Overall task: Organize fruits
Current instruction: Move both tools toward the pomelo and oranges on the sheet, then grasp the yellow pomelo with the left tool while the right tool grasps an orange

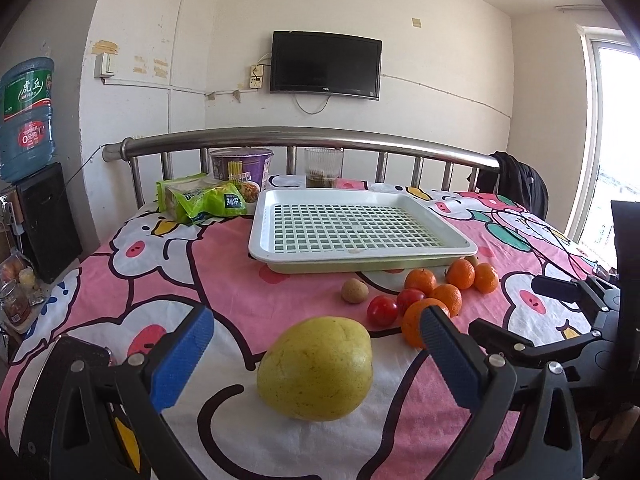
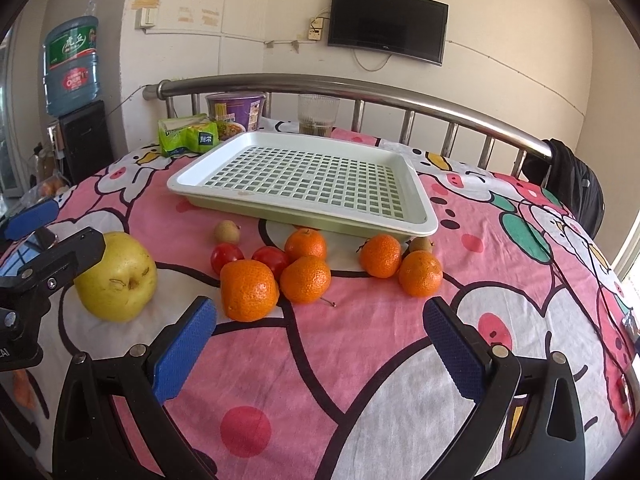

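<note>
On the pink cartoon bedsheet [image 2: 360,340] stands a white slotted tray [image 2: 420,216], and all the fruits lie on the sheet in front of it, none inside it. Nearest to the tray's front edge are five oranges [image 2: 249,290] in a loose group; some of them touch each other. Two small red tomatoes [image 2: 227,255] lie side by side just left of the oranges, in front of the tray, and one small brown fruit [image 2: 227,232] lies between the tomatoes and the tray. A second brown fruit [image 2: 421,244] sits close under the tray's front right corner. A big yellow pomelo [image 1: 316,368] lies further from the tray than all the others, toward the front left.

The left gripper [image 1: 316,354] has its blue fingers [image 1: 182,356] wide apart – the pomelo is between them, but they do not touch it. The right gripper [image 2: 320,346] is also spread wide and holds nothing; it hangs over bare sheet in front of the oranges, well apart from the tray.

Behind the tray, by the metal bed rail [image 2: 320,82], stand a purple noodle cup [image 2: 236,110], a green snack bag [image 2: 188,136] and a glass [image 2: 318,114].
</note>
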{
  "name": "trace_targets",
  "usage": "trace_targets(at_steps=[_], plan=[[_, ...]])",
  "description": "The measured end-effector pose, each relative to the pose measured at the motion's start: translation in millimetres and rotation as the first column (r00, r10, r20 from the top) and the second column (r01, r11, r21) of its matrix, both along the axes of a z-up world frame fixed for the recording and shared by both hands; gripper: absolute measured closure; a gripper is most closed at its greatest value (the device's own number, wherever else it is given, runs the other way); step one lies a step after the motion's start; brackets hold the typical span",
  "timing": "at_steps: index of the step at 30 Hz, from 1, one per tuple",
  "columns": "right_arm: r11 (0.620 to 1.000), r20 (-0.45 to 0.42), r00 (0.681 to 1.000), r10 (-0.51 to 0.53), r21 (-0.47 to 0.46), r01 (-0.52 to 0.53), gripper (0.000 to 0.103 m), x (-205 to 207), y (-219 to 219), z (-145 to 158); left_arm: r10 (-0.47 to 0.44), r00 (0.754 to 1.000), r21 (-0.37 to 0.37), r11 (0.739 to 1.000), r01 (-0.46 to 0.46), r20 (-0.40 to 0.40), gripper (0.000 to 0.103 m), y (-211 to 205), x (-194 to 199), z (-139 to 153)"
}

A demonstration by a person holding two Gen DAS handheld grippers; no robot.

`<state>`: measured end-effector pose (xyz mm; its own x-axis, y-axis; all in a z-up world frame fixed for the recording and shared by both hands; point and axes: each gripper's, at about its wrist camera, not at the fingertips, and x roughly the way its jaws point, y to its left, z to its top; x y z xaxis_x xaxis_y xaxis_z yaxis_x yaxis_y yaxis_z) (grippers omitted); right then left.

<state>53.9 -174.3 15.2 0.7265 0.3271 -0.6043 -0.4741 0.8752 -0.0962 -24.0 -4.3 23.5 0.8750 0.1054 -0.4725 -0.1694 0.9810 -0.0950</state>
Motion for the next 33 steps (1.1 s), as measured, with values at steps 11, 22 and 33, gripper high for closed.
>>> trace_targets(at_steps=[11, 22, 33], plan=[[0.995, -0.227, 0.97, 0.092, 0.048, -0.084, 0.006, 3.3, 11.3, 1.3, -0.081, 0.983, -0.018, 0.997, 0.079, -0.165, 0.0, -2.0, 6.2, -3.4], [0.992, -0.341, 0.931, 0.13, 0.045, -0.121, 0.044, 26.3, 36.1, -16.9, -0.082, 0.965, -0.035, 0.997, 0.075, -0.248, 0.007, 6.0, 21.8, -18.6], [0.994, -0.366, 0.924, 0.109, 0.037, -0.103, 0.062, 46.7, 47.1, -26.4, -0.104, 0.951, -0.093, 0.992, 0.08, -0.29, 0.026, 14.9, 35.1, -30.4]])
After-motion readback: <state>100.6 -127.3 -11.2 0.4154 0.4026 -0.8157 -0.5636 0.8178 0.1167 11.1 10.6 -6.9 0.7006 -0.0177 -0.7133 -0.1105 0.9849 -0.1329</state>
